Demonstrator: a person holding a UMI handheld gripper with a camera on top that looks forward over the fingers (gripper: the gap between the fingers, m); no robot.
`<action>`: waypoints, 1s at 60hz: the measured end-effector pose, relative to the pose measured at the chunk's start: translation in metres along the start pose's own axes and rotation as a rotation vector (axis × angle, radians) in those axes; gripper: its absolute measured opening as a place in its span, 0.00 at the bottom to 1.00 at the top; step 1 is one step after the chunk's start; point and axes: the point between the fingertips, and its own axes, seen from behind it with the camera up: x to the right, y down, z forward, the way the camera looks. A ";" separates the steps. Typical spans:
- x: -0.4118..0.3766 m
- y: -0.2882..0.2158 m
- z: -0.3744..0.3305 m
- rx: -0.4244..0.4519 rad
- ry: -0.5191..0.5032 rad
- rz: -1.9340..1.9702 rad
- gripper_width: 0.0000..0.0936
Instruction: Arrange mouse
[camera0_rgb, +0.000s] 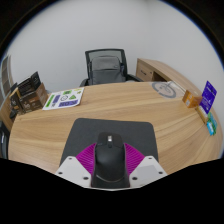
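A black computer mouse (109, 157) lies between my gripper's (110, 160) two fingers, over the near edge of a dark grey mouse mat (112, 131) on a wooden desk (120, 105). The magenta pads (86, 157) press against both sides of the mouse. The gripper is shut on the mouse. I cannot tell whether the mouse rests on the mat or is held just above it.
A black office chair (106, 66) stands behind the desk. A green and white sheet (64, 98) and a small rack (27, 93) sit far left. A round coaster (164, 88), a purple card (207, 97) and a wooden cabinet (160, 70) are at the right.
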 end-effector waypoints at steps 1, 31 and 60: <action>0.000 0.001 0.001 -0.004 0.000 0.003 0.40; -0.003 -0.005 -0.031 0.013 -0.007 -0.098 0.91; 0.005 0.024 -0.300 0.051 -0.077 -0.120 0.91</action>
